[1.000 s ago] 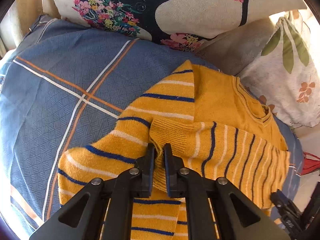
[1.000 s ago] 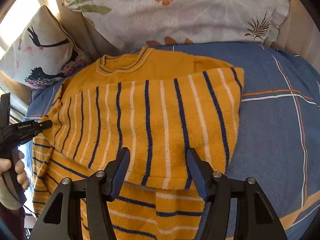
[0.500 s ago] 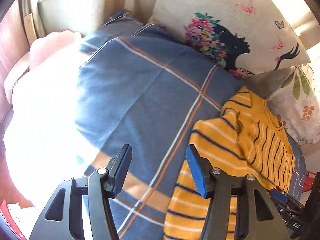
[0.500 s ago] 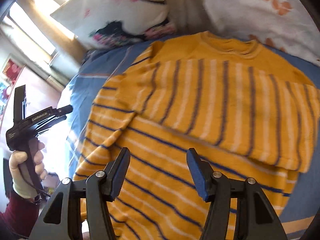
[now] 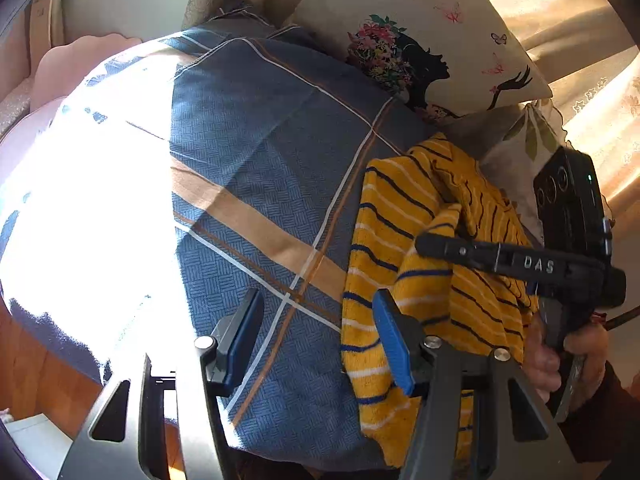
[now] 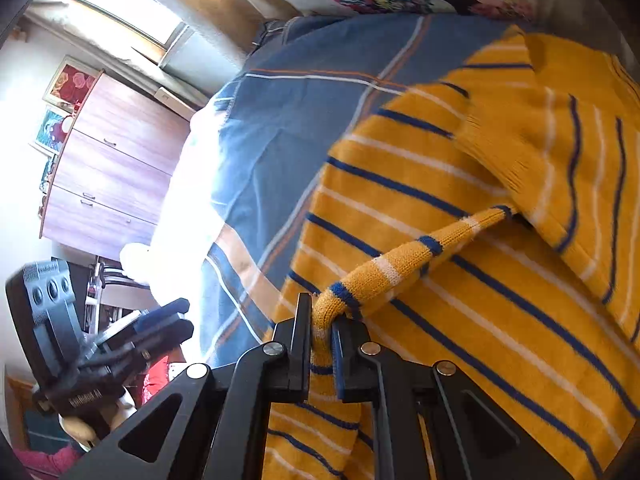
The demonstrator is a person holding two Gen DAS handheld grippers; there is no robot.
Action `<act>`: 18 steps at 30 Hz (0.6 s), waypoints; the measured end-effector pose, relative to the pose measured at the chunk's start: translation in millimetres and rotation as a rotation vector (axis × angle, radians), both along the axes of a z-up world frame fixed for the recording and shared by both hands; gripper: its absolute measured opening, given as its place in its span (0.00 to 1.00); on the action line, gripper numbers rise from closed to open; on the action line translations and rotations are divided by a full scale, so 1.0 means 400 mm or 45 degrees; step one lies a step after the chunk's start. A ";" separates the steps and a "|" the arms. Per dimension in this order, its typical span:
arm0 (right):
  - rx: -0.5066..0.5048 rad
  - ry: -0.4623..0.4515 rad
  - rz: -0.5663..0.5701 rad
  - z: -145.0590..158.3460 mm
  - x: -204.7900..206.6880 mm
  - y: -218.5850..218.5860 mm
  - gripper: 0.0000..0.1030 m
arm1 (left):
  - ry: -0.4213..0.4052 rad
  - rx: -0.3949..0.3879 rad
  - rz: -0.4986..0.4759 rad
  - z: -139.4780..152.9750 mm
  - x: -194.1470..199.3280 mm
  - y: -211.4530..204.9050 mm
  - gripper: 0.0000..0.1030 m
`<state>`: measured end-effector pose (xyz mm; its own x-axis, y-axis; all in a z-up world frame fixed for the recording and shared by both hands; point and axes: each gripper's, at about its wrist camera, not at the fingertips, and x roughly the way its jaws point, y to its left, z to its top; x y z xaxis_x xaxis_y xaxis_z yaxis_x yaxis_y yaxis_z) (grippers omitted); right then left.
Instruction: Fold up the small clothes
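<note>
We see a small mustard-yellow knitted sweater (image 6: 500, 280) with navy and white stripes lying on a blue bedspread (image 5: 272, 152) crossed by orange and white lines. It sits toward the pillow end of the bed, just below a cream pillow (image 5: 420, 32) printed with a dark silhouette and flowers, and beside a leaf-print pillow (image 5: 524, 140). One sleeve is folded across the body, so its stripes run crosswise to those beneath, and its ribbed cuff lies on top. The knit looks thick and soft, rumpled along the near edge.

Our right gripper (image 6: 322, 344) has its fingers pressed together on a lifted fold of the sweater's edge, which rises in a taut ridge from the cloth into the jaws.

Our left gripper (image 5: 320, 344) has its blue-padded fingers (image 5: 390, 340) spread apart with nothing between them, hovering over the bedspread just beside the sweater's edge. A strong patch of sunlight washes out the bedspread's far side.
</note>
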<state>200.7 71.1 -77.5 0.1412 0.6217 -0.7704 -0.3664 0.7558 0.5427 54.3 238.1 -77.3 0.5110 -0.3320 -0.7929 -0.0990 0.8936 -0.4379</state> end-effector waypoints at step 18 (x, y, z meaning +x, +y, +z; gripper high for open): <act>0.174 0.228 -0.073 -0.007 0.353 0.408 0.64 | -0.081 0.210 0.149 0.025 -0.022 0.100 0.59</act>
<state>342.0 234.1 -80.5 0.0477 0.7167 -0.6958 -0.2140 0.6877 0.6937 45.3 278.1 -67.3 0.5893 -0.1359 -0.7964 -0.1830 0.9377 -0.2954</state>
